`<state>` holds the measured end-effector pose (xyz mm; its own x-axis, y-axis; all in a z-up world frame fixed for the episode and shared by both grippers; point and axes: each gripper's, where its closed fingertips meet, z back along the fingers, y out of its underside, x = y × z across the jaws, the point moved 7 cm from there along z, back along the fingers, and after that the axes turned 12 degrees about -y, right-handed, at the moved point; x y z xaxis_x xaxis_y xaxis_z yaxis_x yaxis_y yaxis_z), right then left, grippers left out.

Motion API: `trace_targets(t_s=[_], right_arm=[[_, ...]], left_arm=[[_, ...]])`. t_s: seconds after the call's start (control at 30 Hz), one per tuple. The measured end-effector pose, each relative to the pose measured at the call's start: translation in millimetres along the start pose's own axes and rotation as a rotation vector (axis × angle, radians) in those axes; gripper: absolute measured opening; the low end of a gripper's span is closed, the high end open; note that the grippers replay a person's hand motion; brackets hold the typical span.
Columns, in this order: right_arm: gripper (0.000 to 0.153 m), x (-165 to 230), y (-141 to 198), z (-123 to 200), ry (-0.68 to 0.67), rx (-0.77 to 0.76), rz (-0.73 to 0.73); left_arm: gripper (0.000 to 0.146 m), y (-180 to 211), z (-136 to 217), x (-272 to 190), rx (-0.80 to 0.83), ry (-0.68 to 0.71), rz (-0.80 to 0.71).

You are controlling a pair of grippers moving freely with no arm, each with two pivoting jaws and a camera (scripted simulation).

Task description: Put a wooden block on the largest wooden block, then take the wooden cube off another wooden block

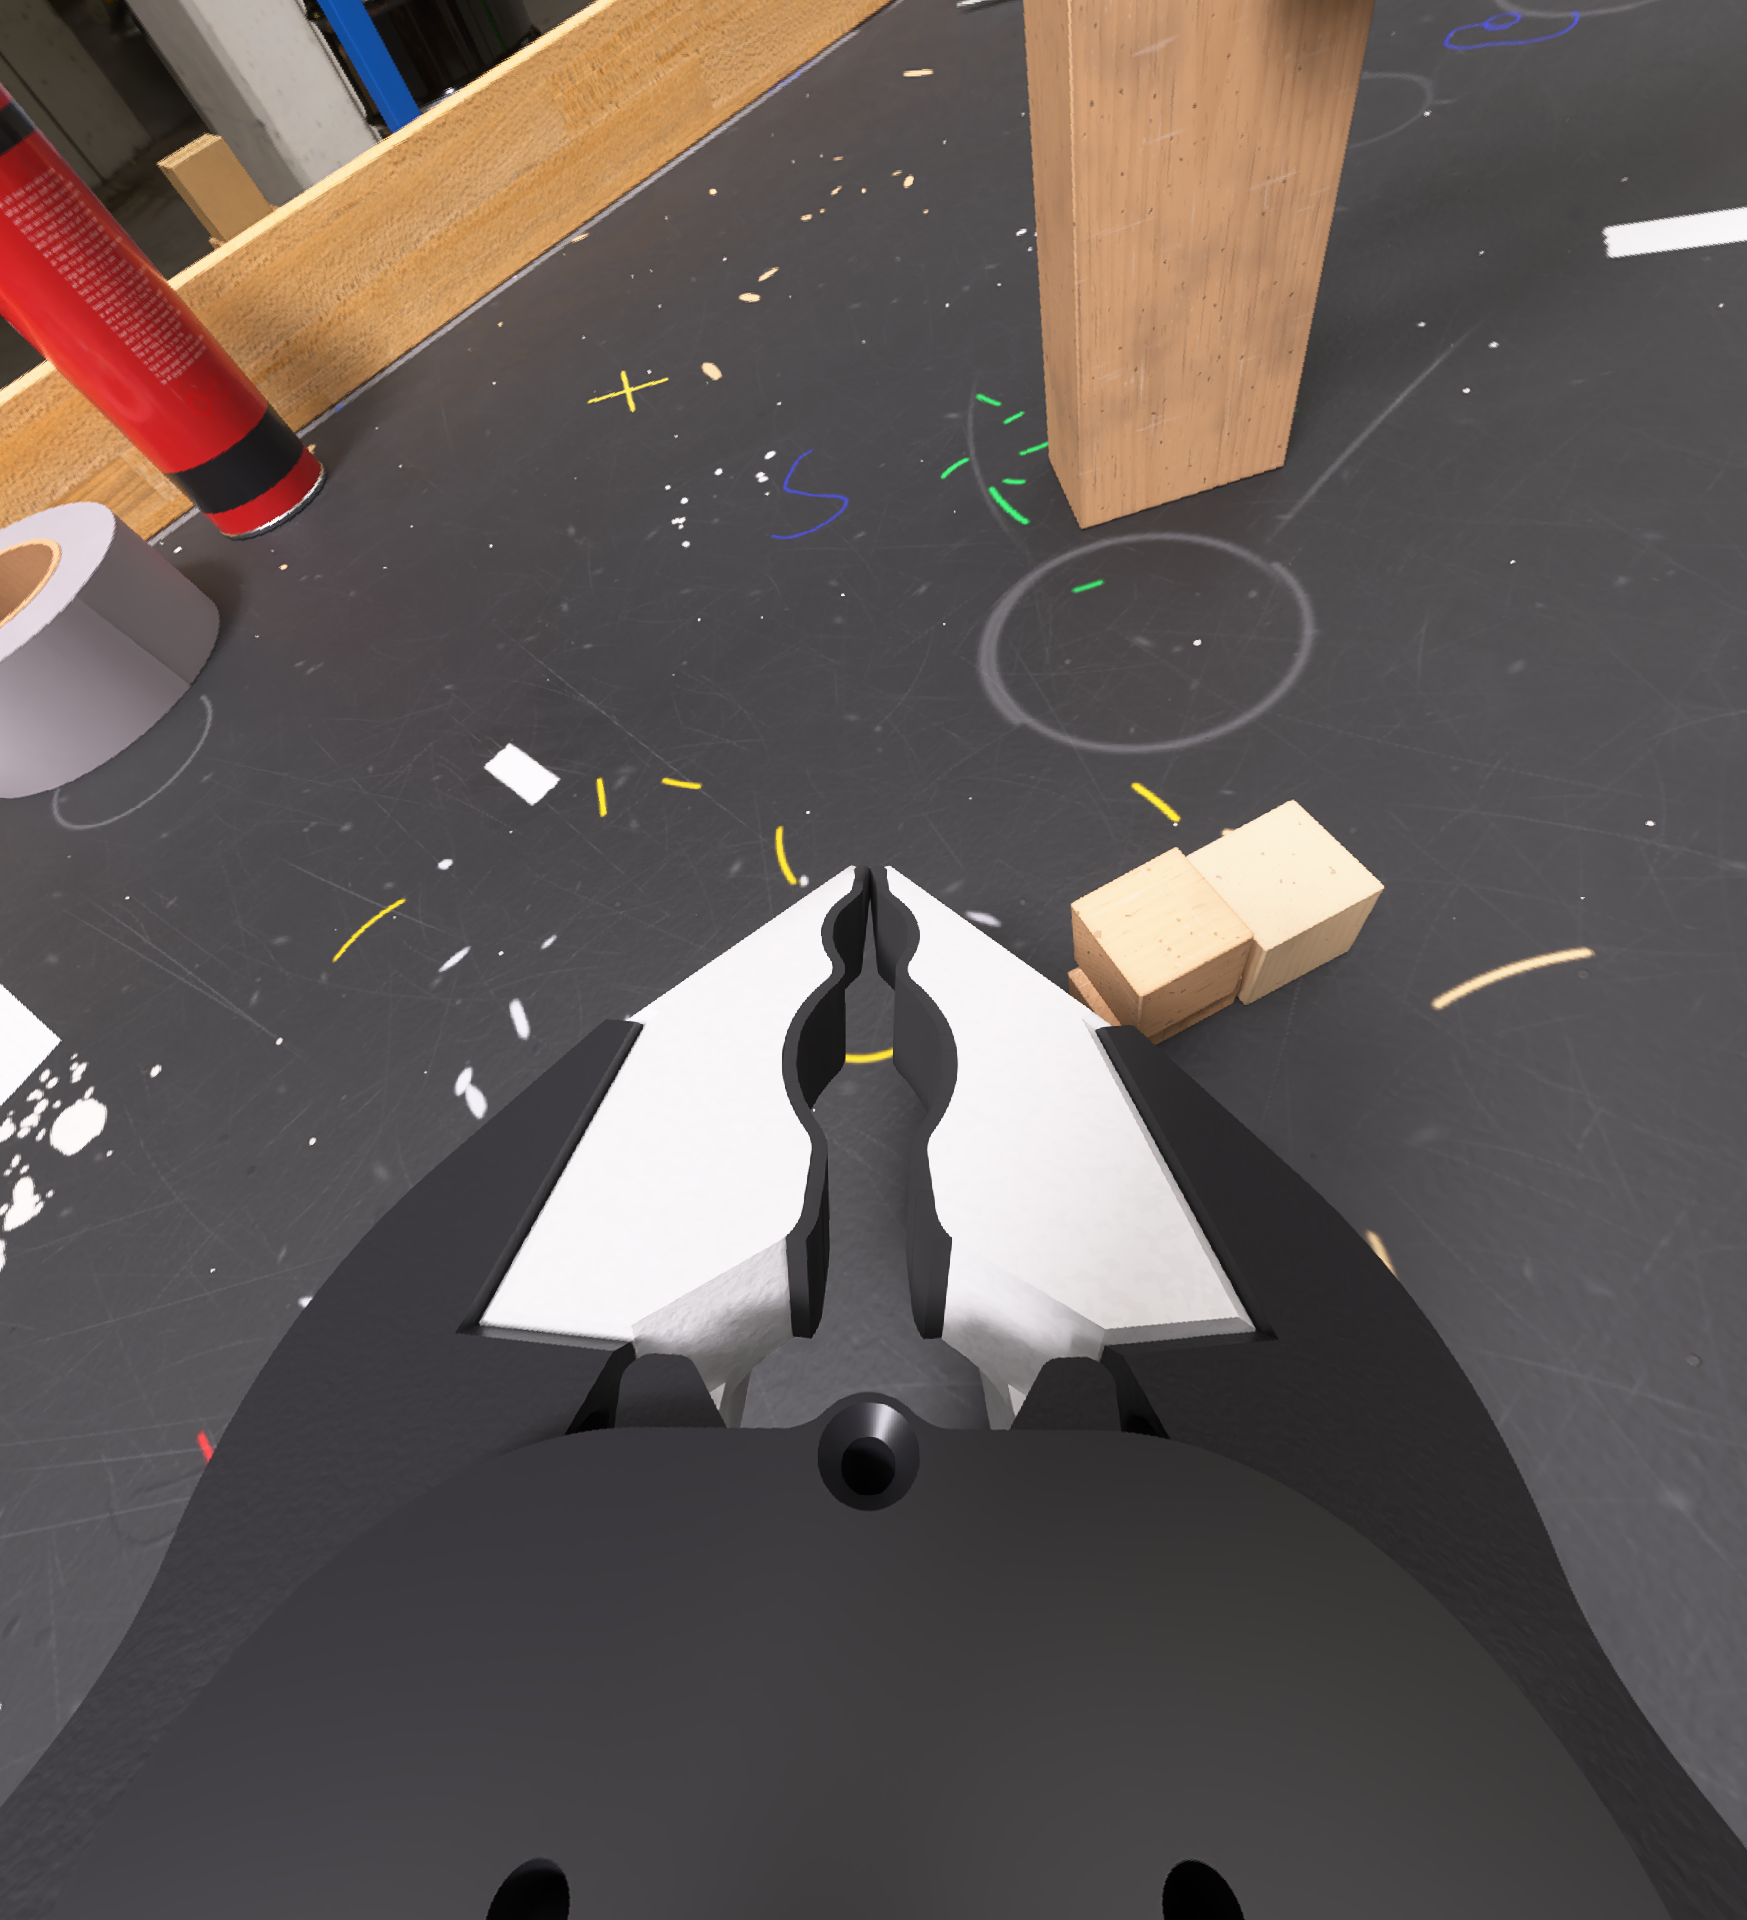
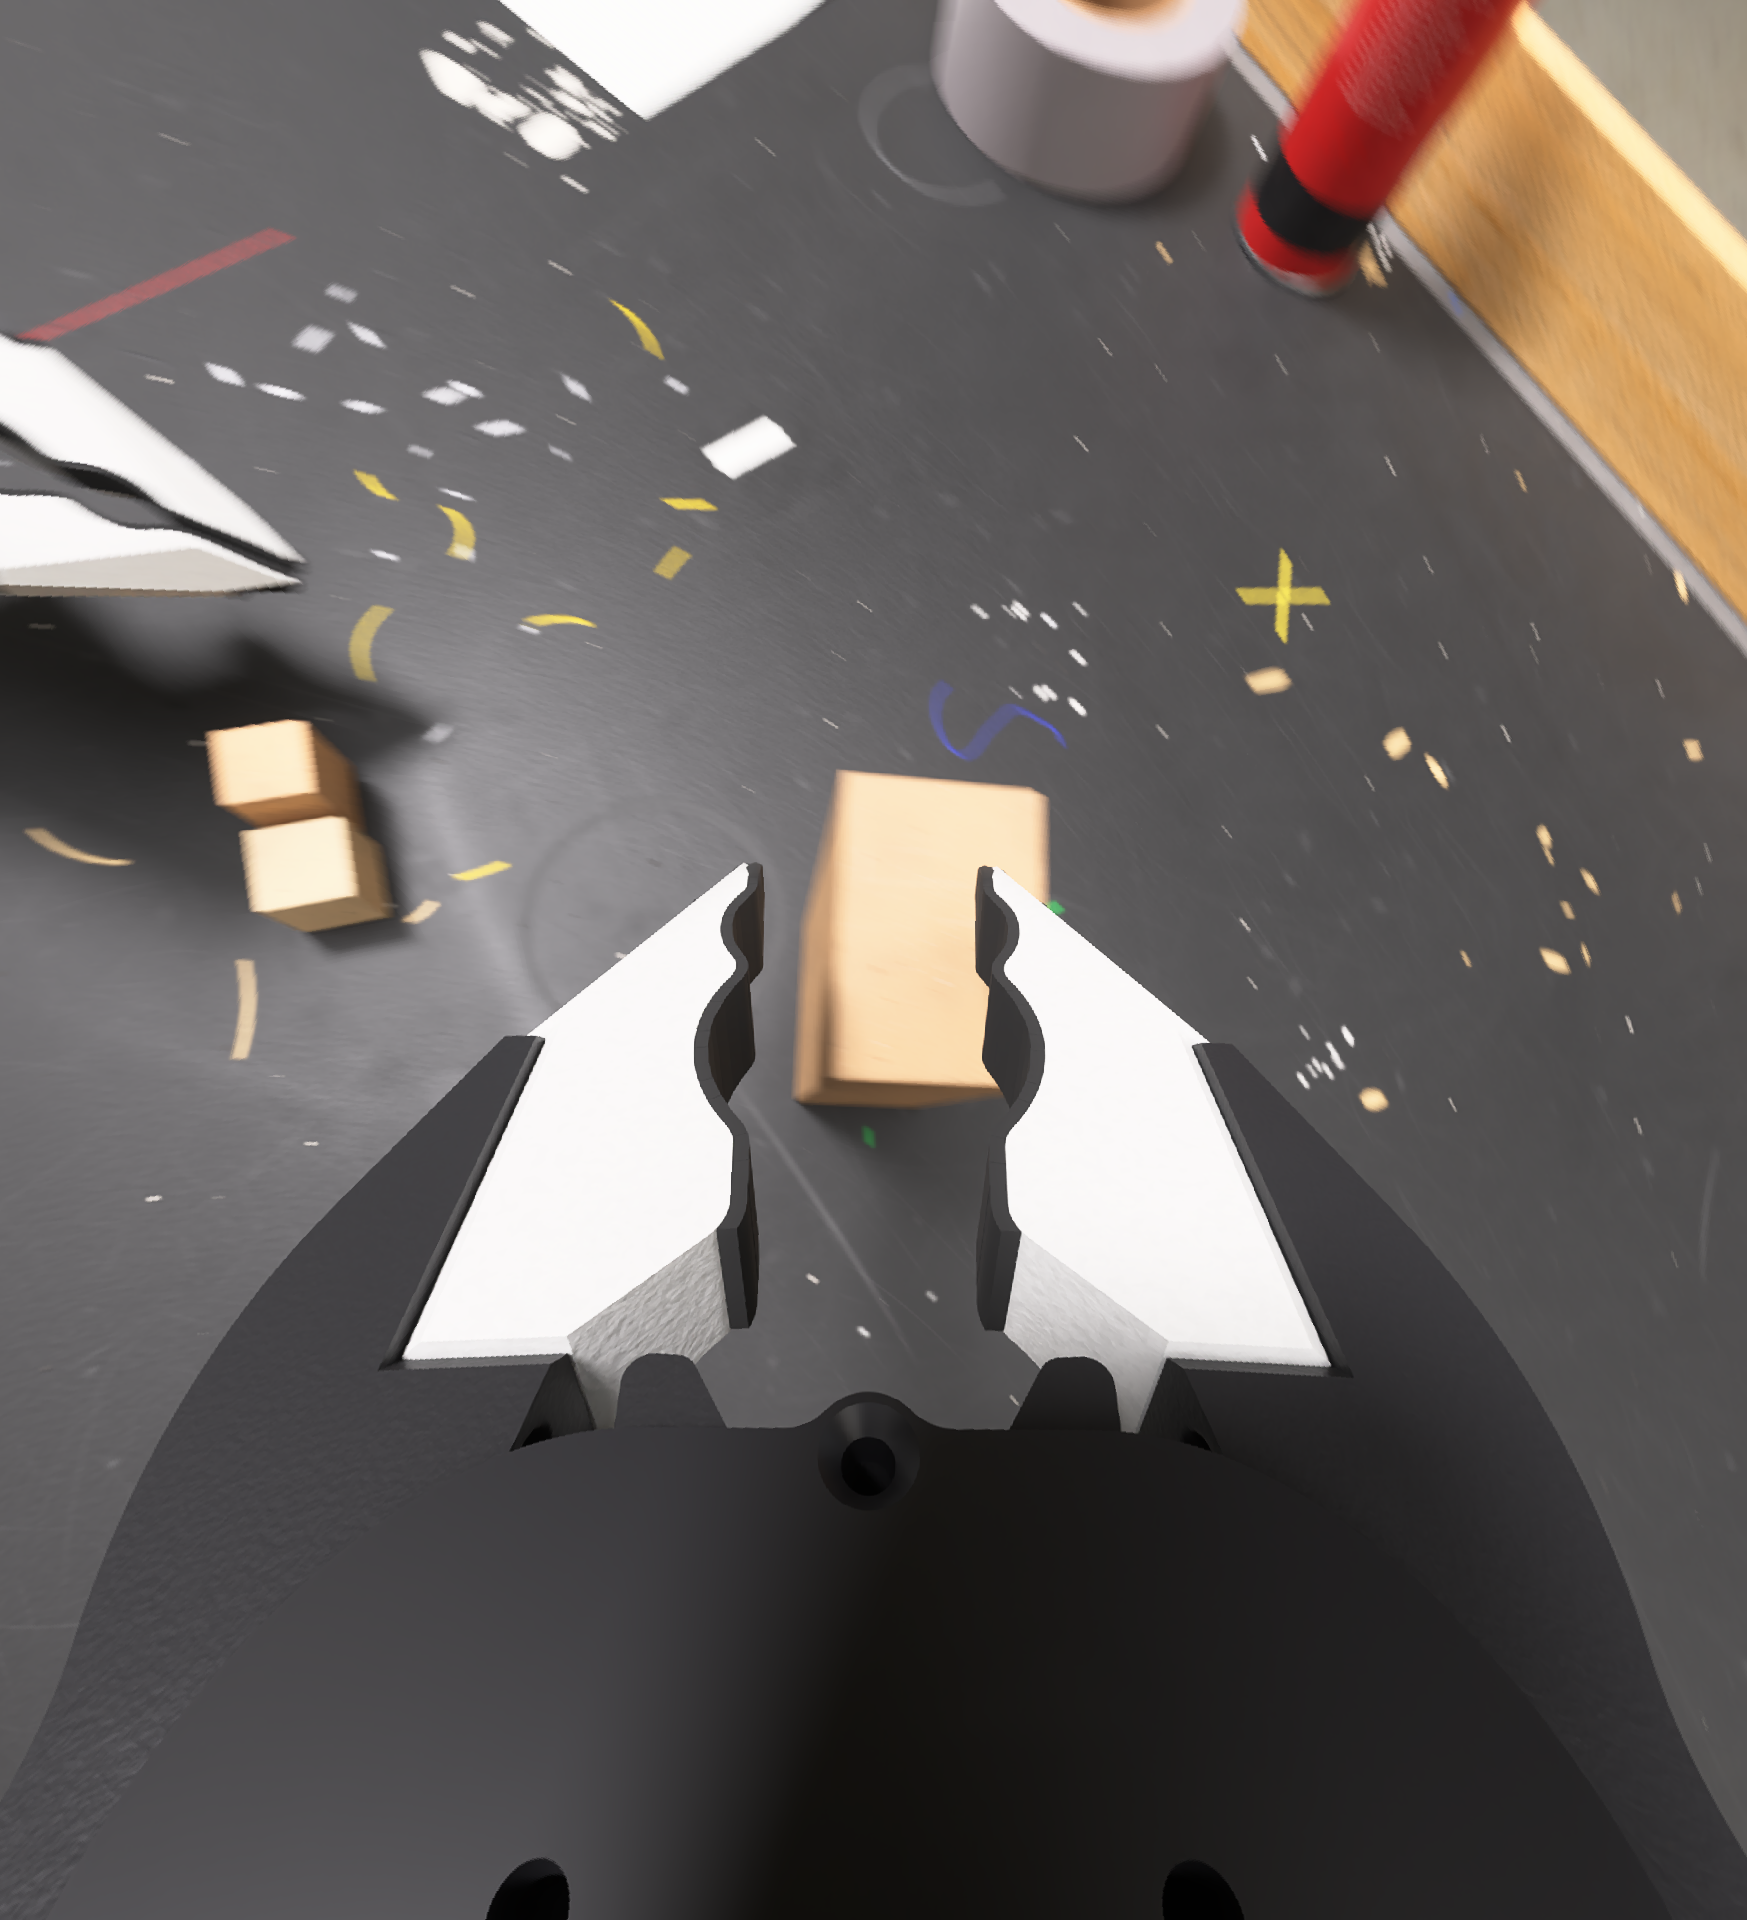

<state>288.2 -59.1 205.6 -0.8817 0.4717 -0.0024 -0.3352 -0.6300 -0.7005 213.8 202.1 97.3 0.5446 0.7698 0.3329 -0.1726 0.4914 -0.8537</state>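
Tall block (image 2: 916, 935) stands upright on the bench (image 2: 1264, 1351), long axis vertical; it is the landmark. Right tongs (image 2: 869, 883) look down on it, spread wide, holding nothing, block framed between the tips but apparently below them. Left tongs (image 1: 871, 878) are closed and empty; two small blocks (image 1: 1222, 914) lie touching just right of their tips, well apart from the tall block. Judgement: left tongs are nearer the small blocks.
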Motion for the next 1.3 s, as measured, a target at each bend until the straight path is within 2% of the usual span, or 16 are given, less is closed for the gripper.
trace_targets(t_s=[0.1, 0.17, 0.27, 0.4, 0.5, 0.57, 0.6, 0.7, 0.9, 1.0, 1.13, 1.3], right_arm=[[0.042, 52.0, -9.9, -15.3, -0.114, -0.031, 0.114], [0.047, 87.6, -7.8, -40.6, -0.185, 0.019, 0.180], [0.049, 126.3, 4.0, -81.9, -0.272, 0.067, 0.197], [0.048, 144.6, 26.2, -126.2, -0.281, 0.162, 0.157], [0.045, 145.2, 37.6, -141.0, -0.235, 0.212, 0.128], [0.034, 145.2, 40.8, -144.2, -0.234, 0.211, 0.116], [0.030, 144.4, 41.0, -143.6, -0.235, 0.200, 0.111], [0.030, 135.8, 31.2, -125.4, -0.201, 0.153, 0.115], [0.030, 66.1, -14.7, -24.4, -0.001, 0.005, 0.065], [0.030, 21.2, -22.8, 11.4, 0.045, -0.001, -0.017], [0.030, -14.0, -16.9, 23.1, 0.009, 0.040, -0.097], [0.030, -22.4, -9.2, 13.8, -0.034, 0.094, -0.112]], left_arm=[[0.000, -0.3, 0.0, 1.3, -0.002, -0.002, 0.008], [0.000, -0.2, 0.0, 1.3, -0.002, -0.002, 0.010], [0.000, 0.7, -0.1, 1.5, 0.002, -0.005, 0.009], [0.000, 0.9, 0.0, 1.2, 0.001, -0.004, 0.007], [0.000, 0.7, 0.3, 1.3, 0.000, -0.005, 0.008], [0.000, 0.1, 0.9, 1.7, -0.004, -0.006, 0.011], [0.000, -0.1, 1.1, 1.8, -0.006, -0.006, 0.011], [0.000, -0.3, 1.3, 1.6, -0.008, -0.005, 0.011], [0.000, -0.6, 1.1, 1.8, -0.008, -0.006, 0.011], [0.000, -0.5, 1.3, 2.6, -0.008, -0.007, 0.015], [0.000, -0.7, 1.6, 2.3, -0.009, -0.005, 0.015], [0.000, -1.0, 1.5, 1.0, -0.009, 0.001, 0.010]])
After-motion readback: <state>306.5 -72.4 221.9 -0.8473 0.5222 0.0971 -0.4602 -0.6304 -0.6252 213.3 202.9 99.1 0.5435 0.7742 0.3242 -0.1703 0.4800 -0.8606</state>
